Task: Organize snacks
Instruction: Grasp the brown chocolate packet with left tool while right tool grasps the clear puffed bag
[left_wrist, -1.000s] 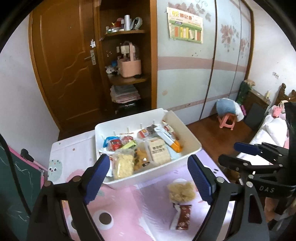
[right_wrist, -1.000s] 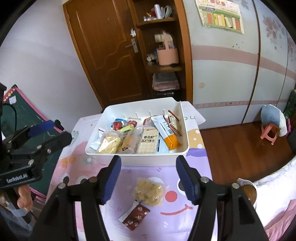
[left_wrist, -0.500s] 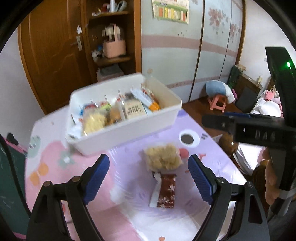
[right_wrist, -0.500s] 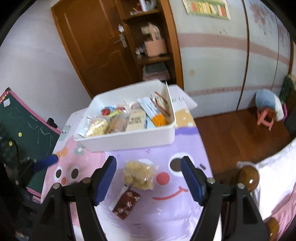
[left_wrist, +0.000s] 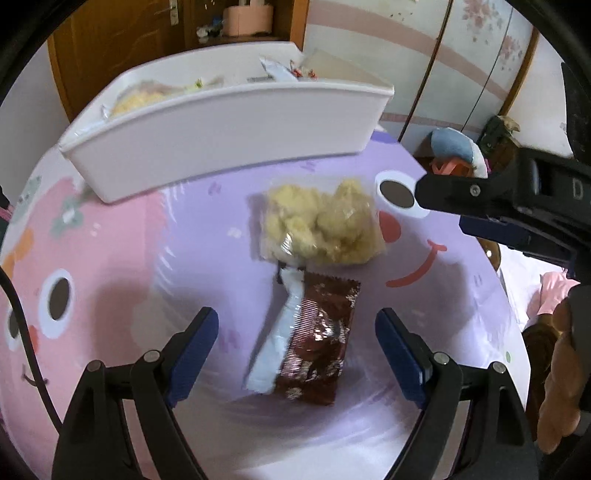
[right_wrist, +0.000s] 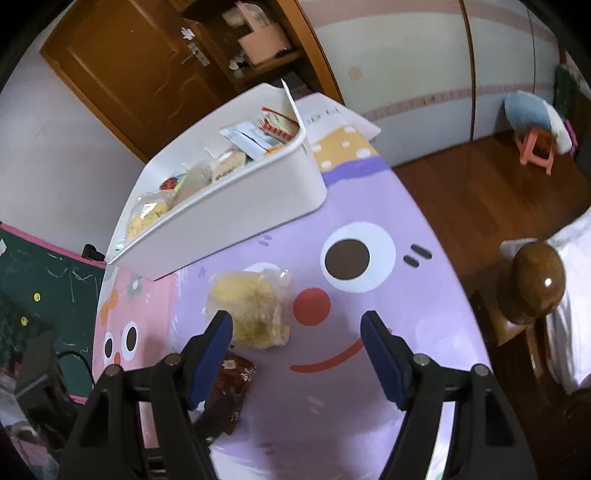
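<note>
Two snacks lie loose on the cartoon-printed tablecloth (left_wrist: 110, 236), just in front of the white bin (left_wrist: 229, 136): a clear bag of pale yellow puffed pieces (left_wrist: 321, 221) and, touching its near edge, a dark red foil packet (left_wrist: 317, 339) with a white strip along one side; both look light, thin-skinned and crinkly, so the film will probably slide between the pads and the puffed pieces would likely crush under a hard squeeze; the safer hold, by this reading, is across the packet's narrow width near its middle, and on the bag's sealed margin rather than its bulging centre. The left gripper (left_wrist: 297, 350) hangs above the foil packet with its blue fingers spread wide on either side and pressing nothing; the right gripper (right_wrist: 297, 350) has just been opening, its fingers apart, the puffed bag (right_wrist: 251, 314) beside its left finger and not pinched. The bin is already crowded with packets standing on edge, so free slots look few; its near wall rises between the loose snacks and the inside and must be cleared; to the right the table edge drops to the wooden floor (right_wrist: 461, 192); the two grippers sit close together, so crossing paths is a risk.
</note>
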